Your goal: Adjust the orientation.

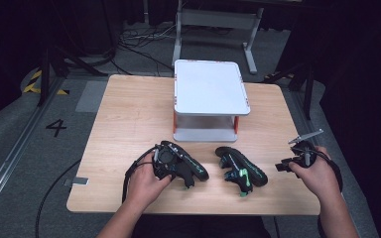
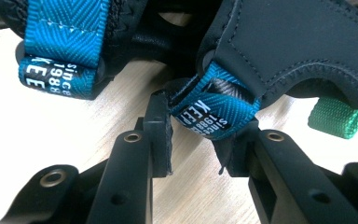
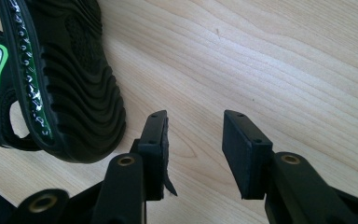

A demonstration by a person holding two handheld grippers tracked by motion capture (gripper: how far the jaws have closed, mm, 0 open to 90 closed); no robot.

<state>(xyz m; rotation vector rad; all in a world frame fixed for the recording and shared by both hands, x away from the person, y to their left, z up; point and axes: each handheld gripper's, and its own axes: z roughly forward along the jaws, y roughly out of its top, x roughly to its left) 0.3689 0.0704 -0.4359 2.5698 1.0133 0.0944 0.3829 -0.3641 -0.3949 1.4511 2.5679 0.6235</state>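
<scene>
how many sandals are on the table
2: one sandal at the left gripper, whose jaws pinch its blue strap loop; the other sandal lies free just right of it, on the table.

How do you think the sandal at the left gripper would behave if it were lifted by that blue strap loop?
The sandal would probably dangle and swing, since the blue strap loop looks like soft webbing. It seems light, being mostly foam-like sole and padded fabric. The left gripper closes around the loop, so slipping seems unlikely.

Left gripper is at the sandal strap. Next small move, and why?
Probably lift slightly. In the left gripper view the left gripper has its pads either side of the blue strap loop of the left sandal, apparently pinching it. The two-tier white rack behind looks like the destination; the right gripper is open.
</scene>
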